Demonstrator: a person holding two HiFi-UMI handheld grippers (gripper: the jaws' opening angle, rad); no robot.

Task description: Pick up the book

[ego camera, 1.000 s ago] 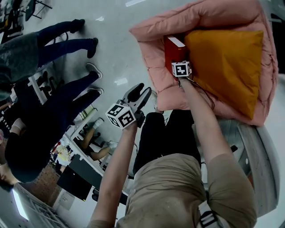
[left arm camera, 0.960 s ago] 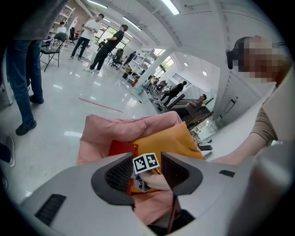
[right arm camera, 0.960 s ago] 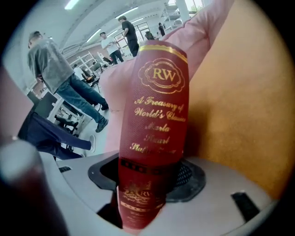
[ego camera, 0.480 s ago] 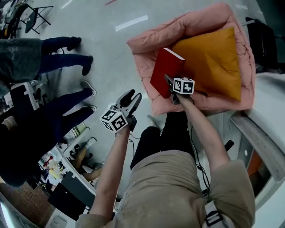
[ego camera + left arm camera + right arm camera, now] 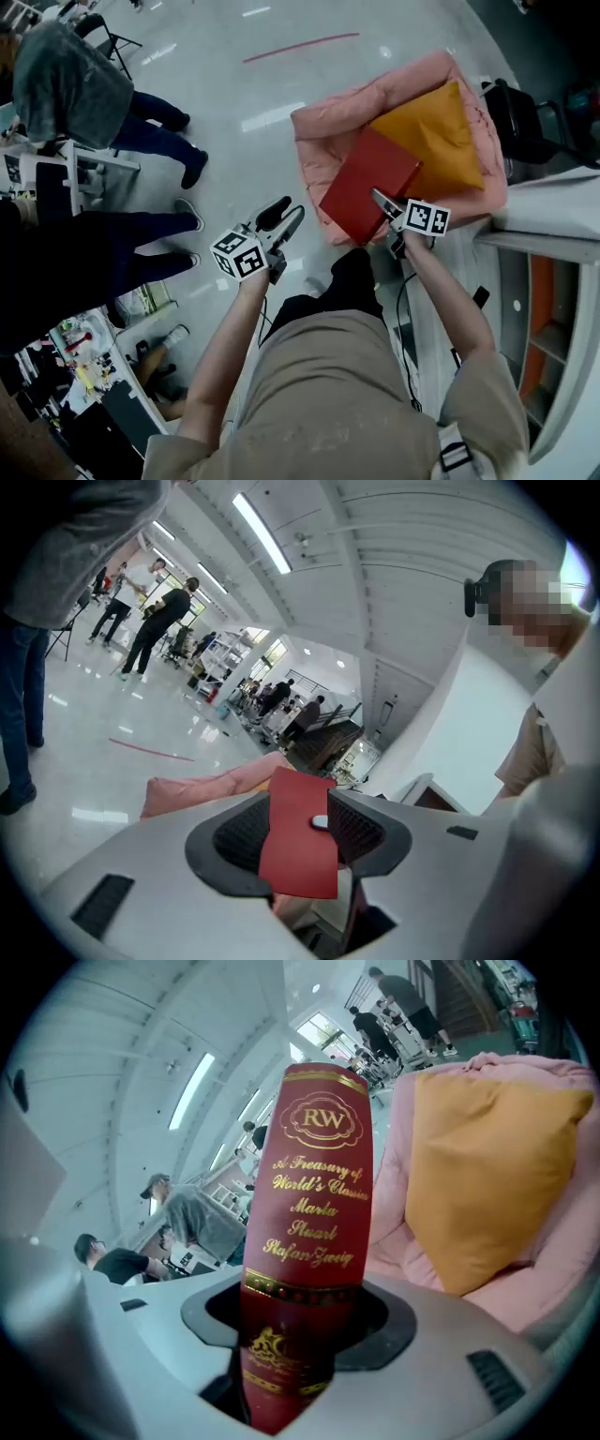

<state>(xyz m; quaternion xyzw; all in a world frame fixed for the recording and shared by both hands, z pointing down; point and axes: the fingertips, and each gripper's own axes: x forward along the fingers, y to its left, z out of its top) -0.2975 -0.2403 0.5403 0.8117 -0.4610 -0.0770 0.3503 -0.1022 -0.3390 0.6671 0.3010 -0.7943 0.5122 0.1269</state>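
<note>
- The right tool [image 5: 382, 200] was clamped on the red book [image 5: 368, 181], with its jaws closed across the spine end. In the right gripper view the gilt-lettered spine [image 5: 314, 1204] stood up out of the jaw gap.
- The book was held in the air, over the front edge of the pink cushioned seat [image 5: 328, 122] and beside the orange pillow [image 5: 433, 131]. It appeared to rest on neither.
- The left tool [image 5: 289, 209] had its jaws apart and was empty. The red shape framed between them in the left gripper view [image 5: 300, 841] was the same book, seen well apart.
- Handling, as a judgement: a stiff hardback of moderate weight, not fragile, with a smooth cover that is likely somewhat slippery. Held at one end, the long free part would lever against the pads and could pivot or droop. A hold nearer mid-spine, or support from the left tool, would be steadier.
- Hard to make out: the book covered the right pads, so the grip depth was unclear. Its lower end was cut off behind the tool body, and the page edge was not seen.
</note>
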